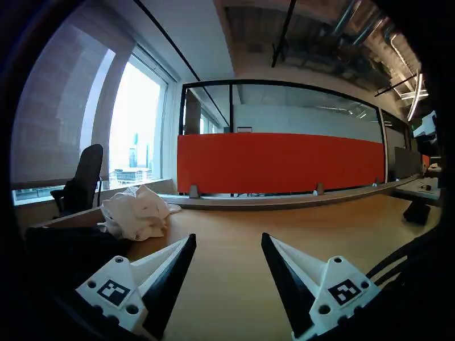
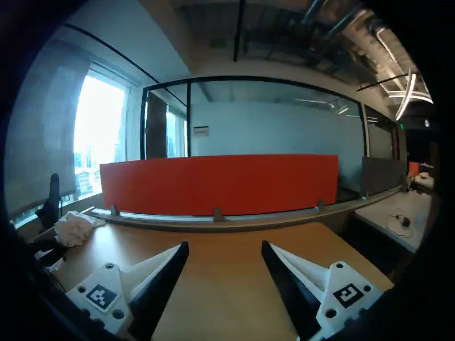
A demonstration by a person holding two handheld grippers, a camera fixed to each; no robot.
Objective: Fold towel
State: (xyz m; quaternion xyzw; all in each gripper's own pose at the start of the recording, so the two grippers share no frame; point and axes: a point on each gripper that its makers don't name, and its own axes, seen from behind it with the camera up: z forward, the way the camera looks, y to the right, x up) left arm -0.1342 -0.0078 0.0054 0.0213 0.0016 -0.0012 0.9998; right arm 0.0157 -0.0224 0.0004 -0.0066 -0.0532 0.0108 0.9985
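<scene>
- Across the far left side of the room, a bright window (image 1: 136, 136) fills the wall. A dark office chair (image 1: 85, 179) stands before it, and glass walling (image 1: 307, 108) rises behind the desks.
- A wooden worktop (image 1: 318, 221) runs flat toward a long red divider panel (image 1: 278, 162), which stands upright along its back edge.
- The towel (image 1: 136, 213) lies on the far left part of the worktop as a crumpled white heap, near the panel's left end and not folded.
- The left gripper (image 1: 228, 235) is held low and level over the worktop. Its fingers are spread wide with nothing between them. The towel sits ahead and to the left, apart from the fingers.
- The right gripper (image 2: 224, 243) is level too, with its fingers parted and holding nothing. In its view the towel (image 2: 74, 227) sits well apart, far off to the left.
- A paler neighbouring desk (image 2: 392, 219) with a cable on it stands to the right.
</scene>
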